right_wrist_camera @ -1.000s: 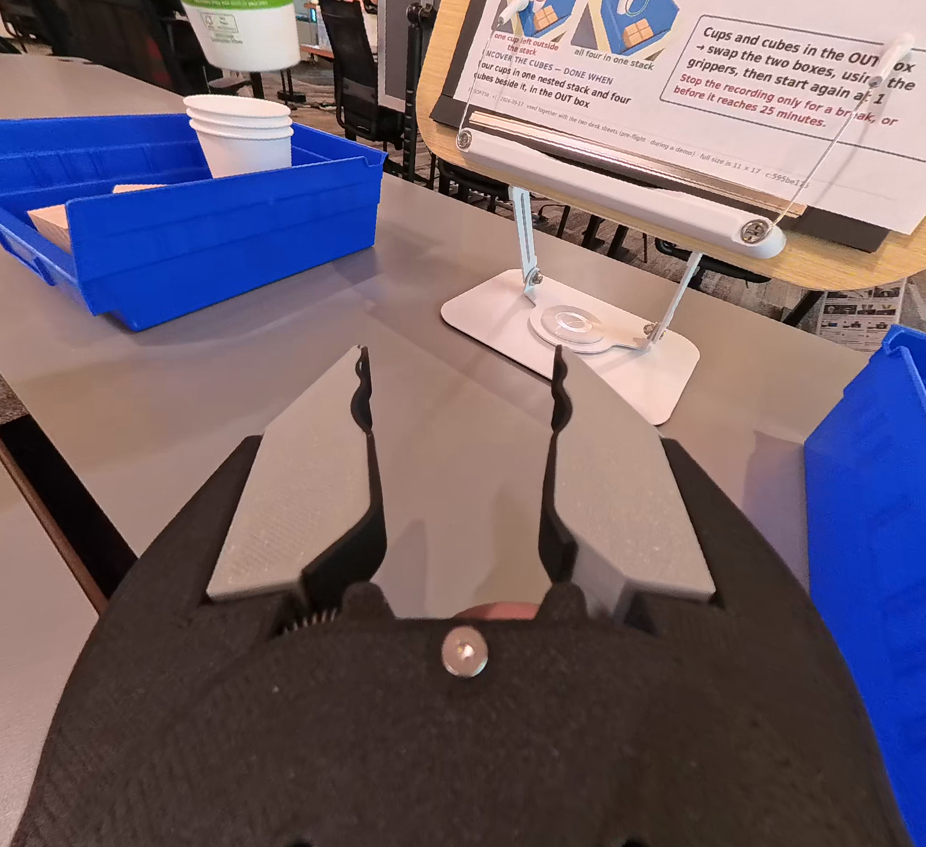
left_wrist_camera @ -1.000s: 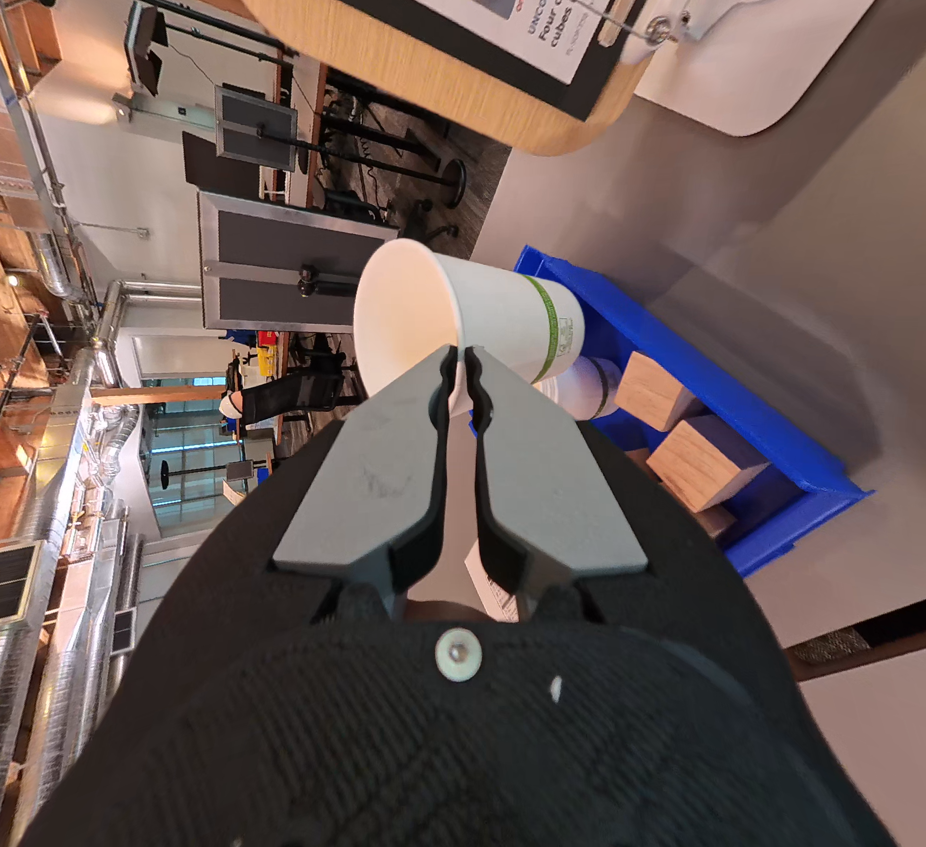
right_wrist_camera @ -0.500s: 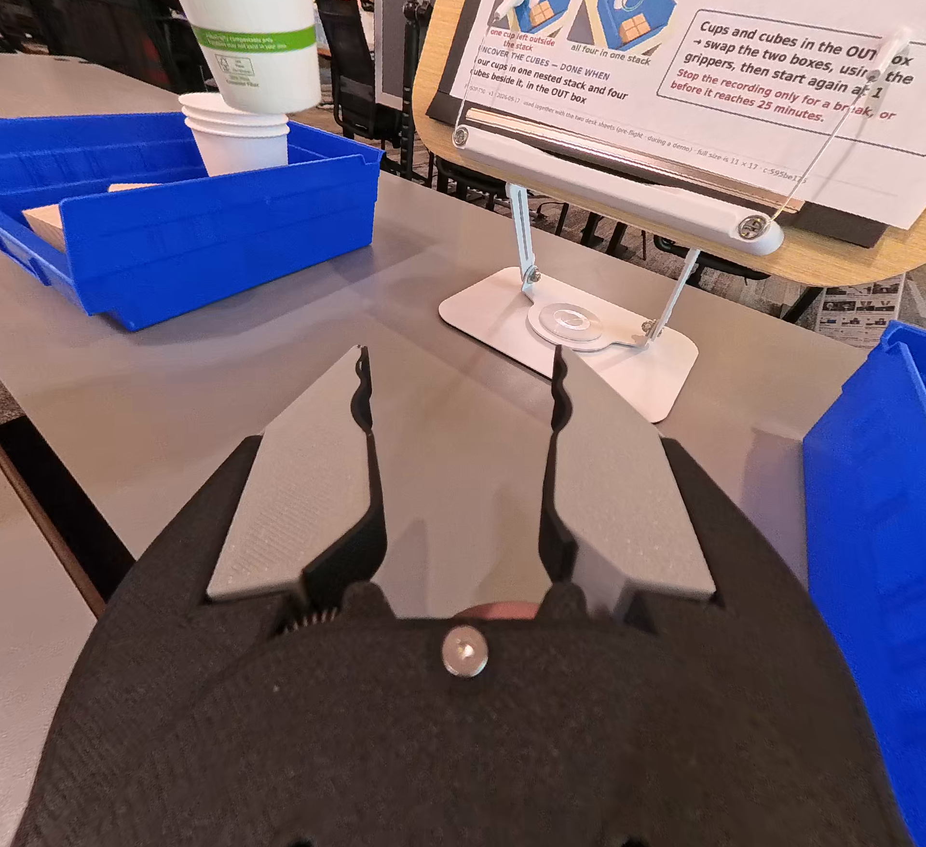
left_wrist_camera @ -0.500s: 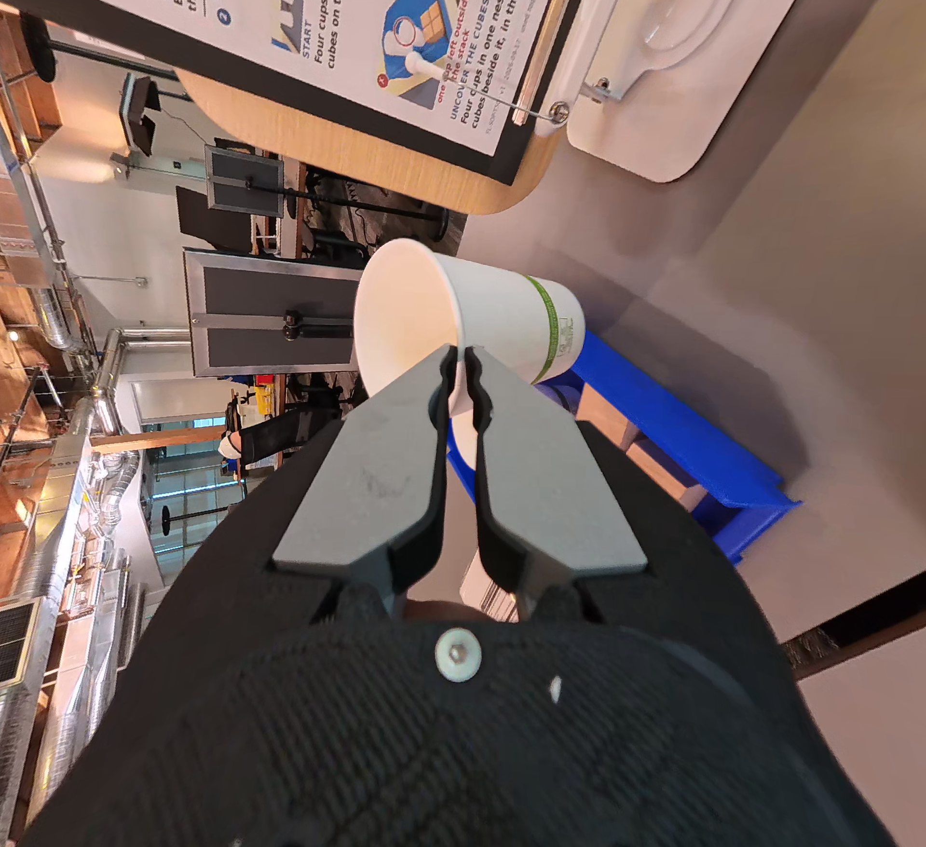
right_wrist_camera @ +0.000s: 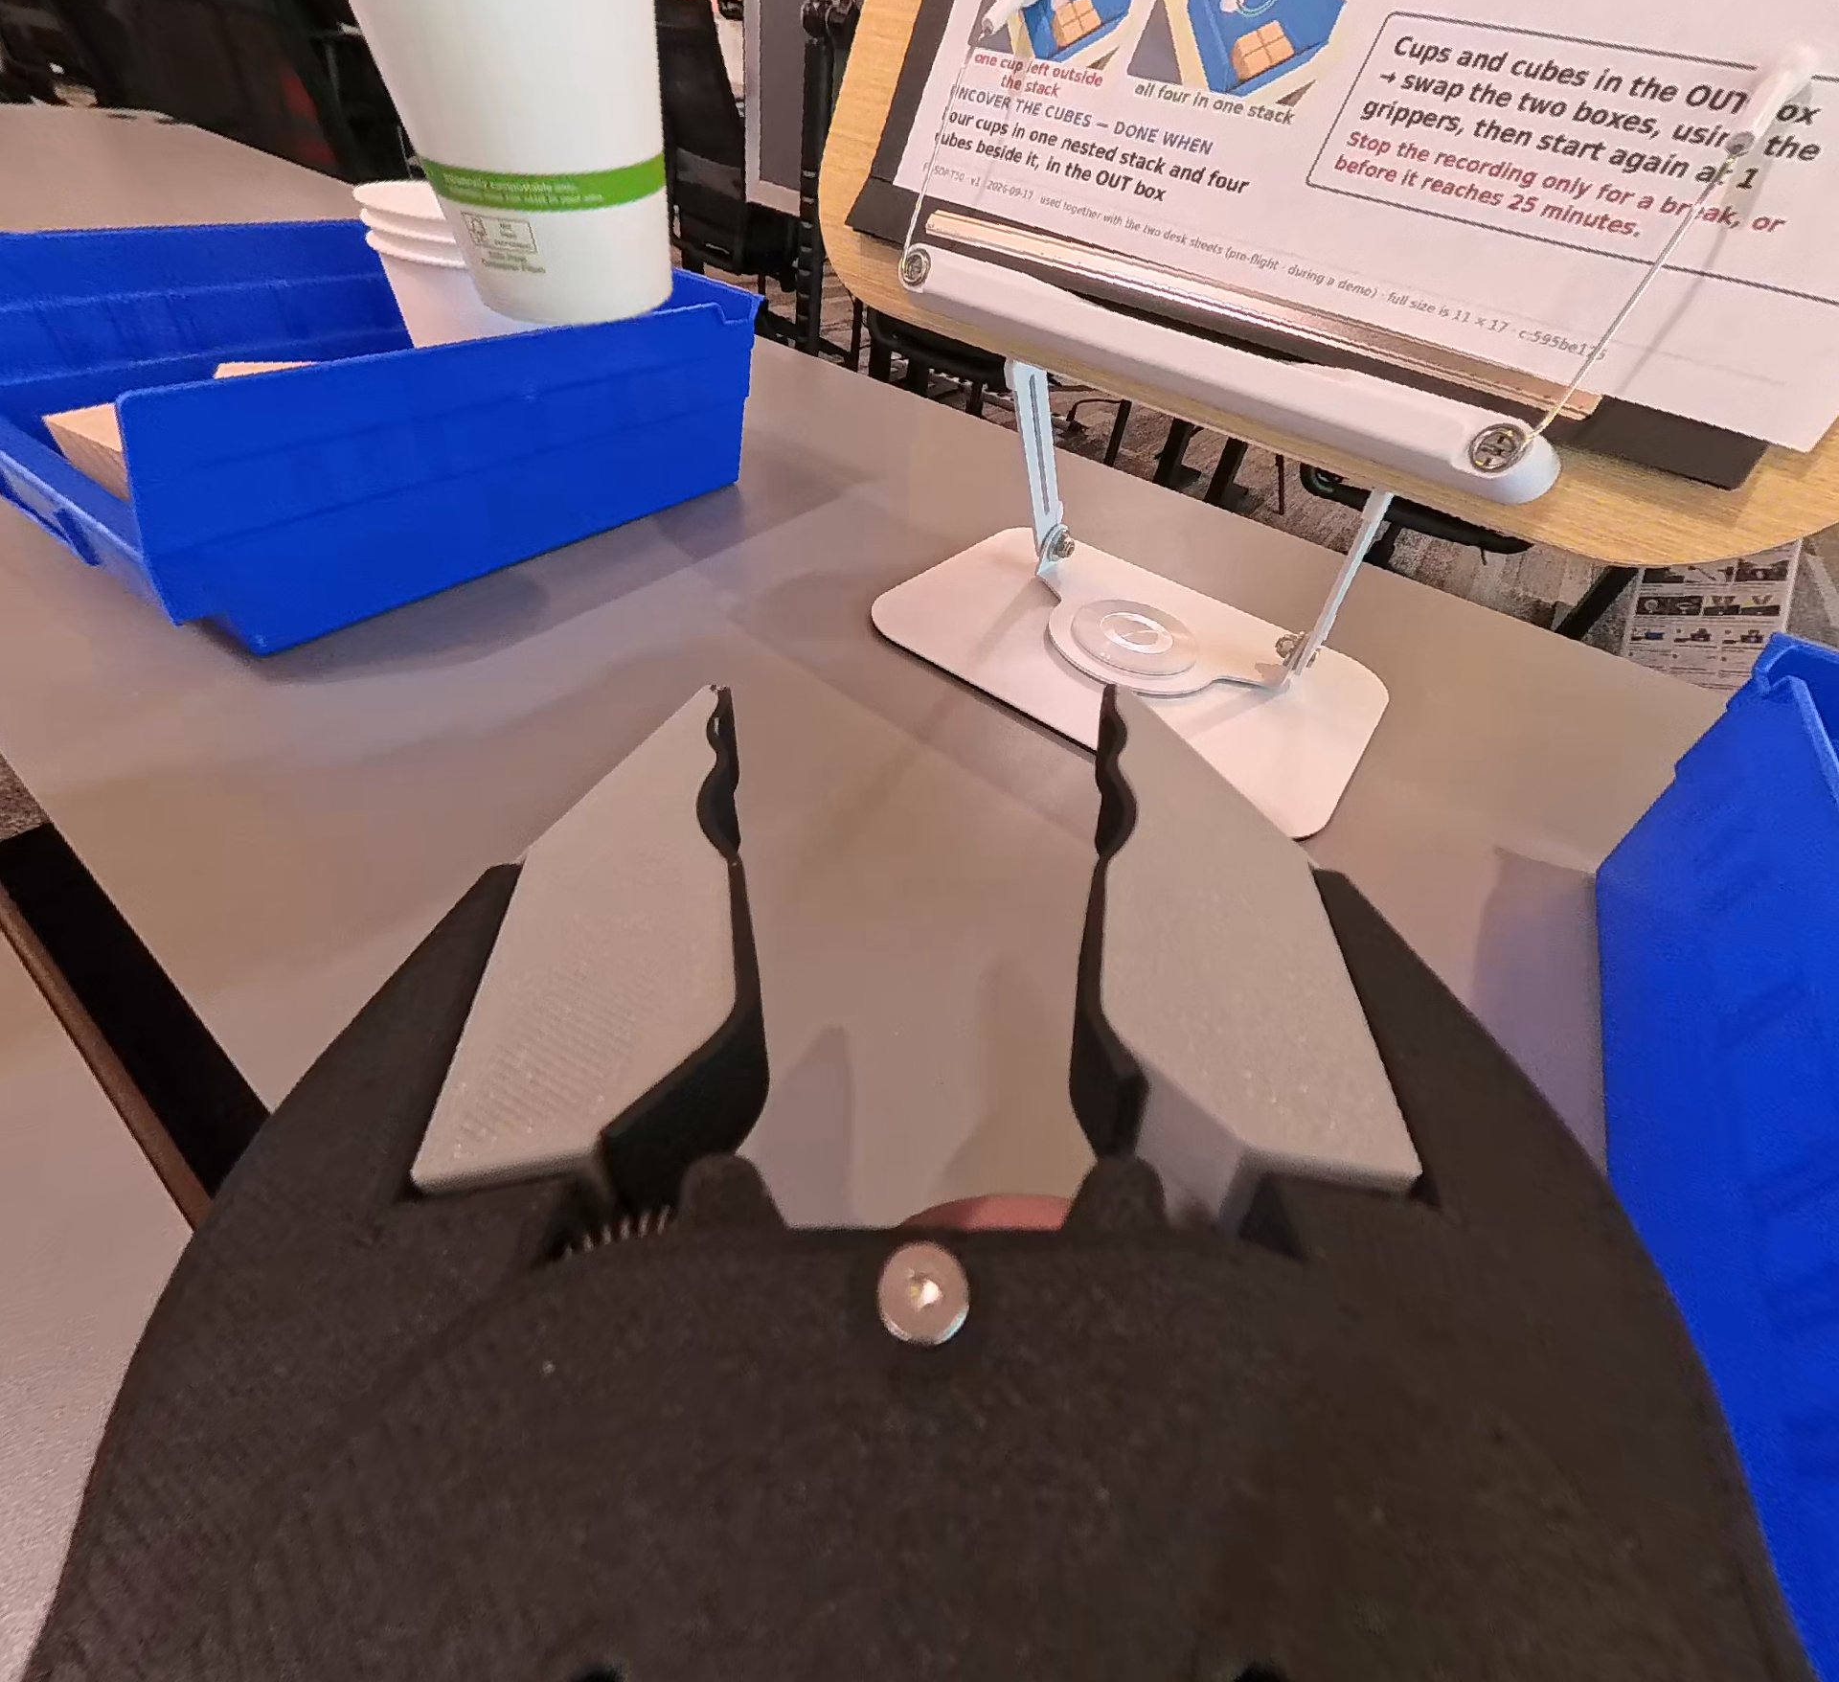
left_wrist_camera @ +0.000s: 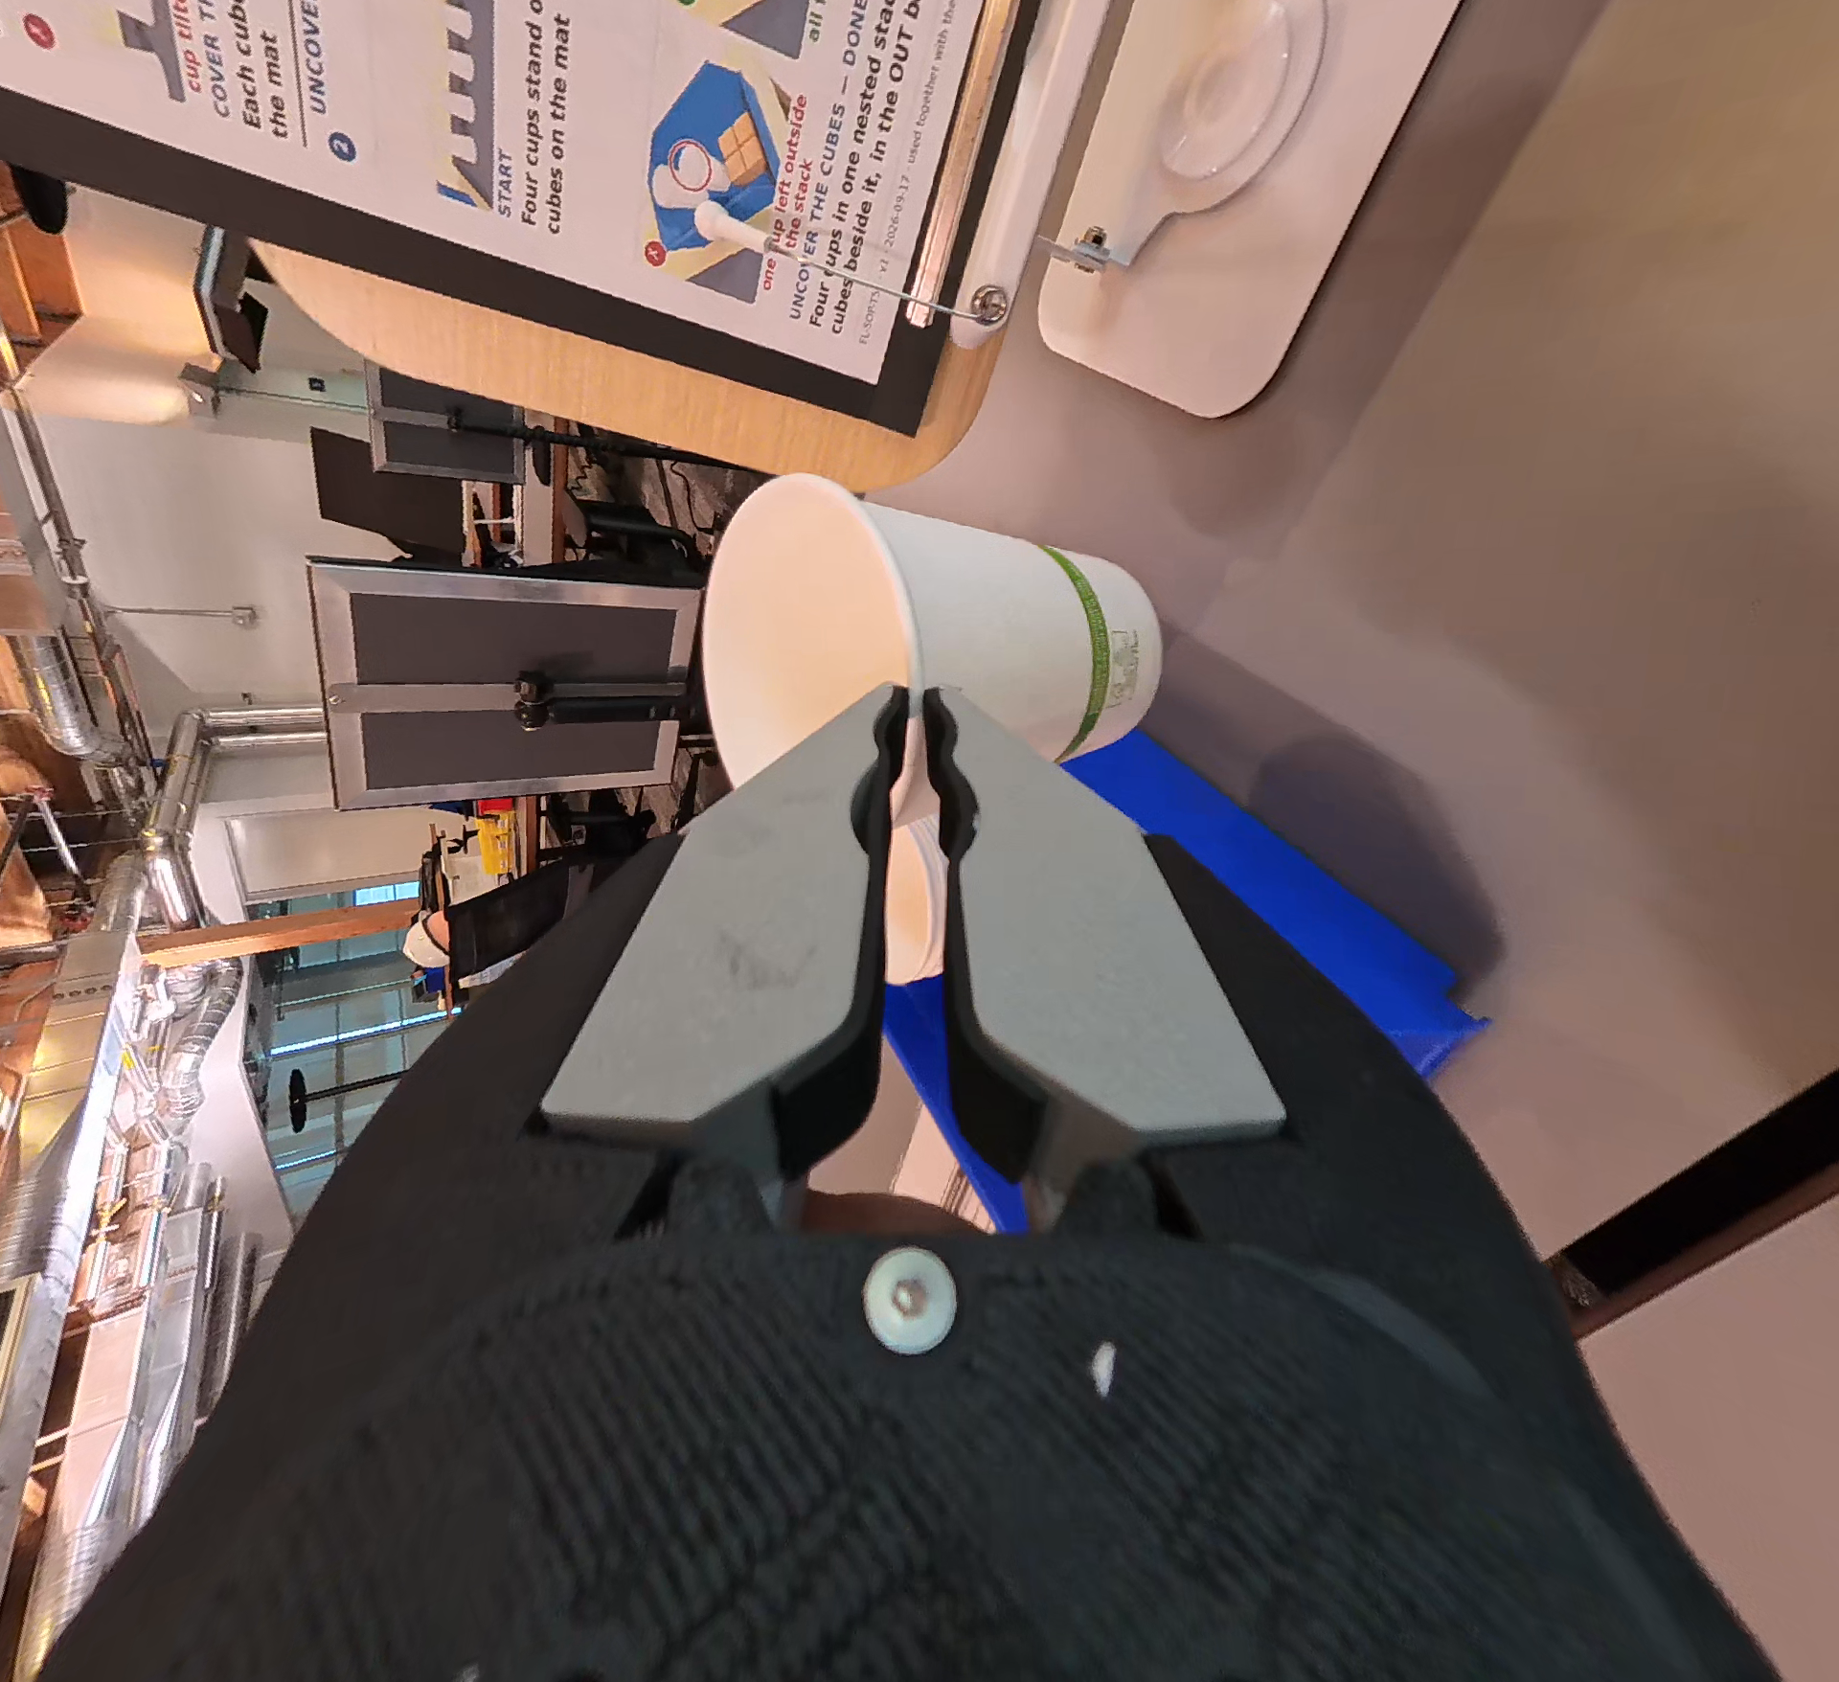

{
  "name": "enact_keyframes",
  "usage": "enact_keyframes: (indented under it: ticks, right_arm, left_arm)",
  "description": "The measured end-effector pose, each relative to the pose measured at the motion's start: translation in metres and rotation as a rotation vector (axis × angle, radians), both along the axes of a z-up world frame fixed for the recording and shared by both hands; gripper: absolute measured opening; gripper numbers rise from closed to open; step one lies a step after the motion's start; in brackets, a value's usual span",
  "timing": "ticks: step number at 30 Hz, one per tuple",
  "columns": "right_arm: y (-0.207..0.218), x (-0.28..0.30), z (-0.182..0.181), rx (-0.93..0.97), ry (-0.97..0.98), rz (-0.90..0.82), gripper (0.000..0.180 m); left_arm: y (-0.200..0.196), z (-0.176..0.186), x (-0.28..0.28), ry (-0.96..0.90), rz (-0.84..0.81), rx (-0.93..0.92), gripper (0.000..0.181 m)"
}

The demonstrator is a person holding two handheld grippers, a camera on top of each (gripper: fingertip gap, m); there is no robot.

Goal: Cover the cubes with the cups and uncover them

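The left tongs [left_wrist_camera: 914, 709] pinch the rim of a white paper cup [left_wrist_camera: 980, 614] with a green band near its base. In the right wrist view the cup [right_wrist_camera: 517, 72] hangs upright in the air, base down and mouth up, its long axis vertical, just above the near corner of the left blue bin [right_wrist_camera: 438, 480]. In the left wrist view, which is rolled sideways, the mouth opens toward the room behind and the base points toward the tabletop [left_wrist_camera: 1552, 599].

In that bin a stack [right_wrist_camera: 413, 261] of white cups stands mouth up, behind the held cup and partly hidden by it. Wooden cubes [right_wrist_camera: 90, 440] lie in the bin too; only their tops show over the wall, so I cannot tell how many there are.

The right tongs [right_wrist_camera: 911, 719] are spread wide with nothing between them, hovering low over the bare grey tabletop [right_wrist_camera: 398, 788]. Beyond them a white stand [right_wrist_camera: 1134, 669] holds a tilted board [right_wrist_camera: 1393, 141] with a printed sheet. A second blue bin [right_wrist_camera: 1732, 1037] sits at the right edge; its inside is out of view. Chairs and office gear fill the room beyond.
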State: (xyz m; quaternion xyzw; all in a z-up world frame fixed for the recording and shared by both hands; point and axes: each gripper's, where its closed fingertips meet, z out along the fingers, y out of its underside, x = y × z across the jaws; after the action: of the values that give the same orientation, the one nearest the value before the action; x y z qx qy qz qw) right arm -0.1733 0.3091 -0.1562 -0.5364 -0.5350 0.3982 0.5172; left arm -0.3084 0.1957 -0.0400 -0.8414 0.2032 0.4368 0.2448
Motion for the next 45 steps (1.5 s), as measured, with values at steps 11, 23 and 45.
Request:
enact_keyframes:
  ticks: [11,23,45]
  right_arm:
    - [-0.001,0.0,0.0,0.003,-0.001,0.002,0.07]
    - [-0.001,0.0,0.0,0.005,-0.002,0.002,0.07]
    - [-0.002,0.0,0.0,0.007,-0.001,0.004,0.07]
  left_arm:
    - [0.005,-0.009,0.015,-0.037,-0.042,0.054,0.002]
    - [0.011,-0.016,0.027,-0.199,-0.064,0.189,0.001]
    - [0.012,-0.031,0.033,-0.235,-0.072,0.19,0.001]
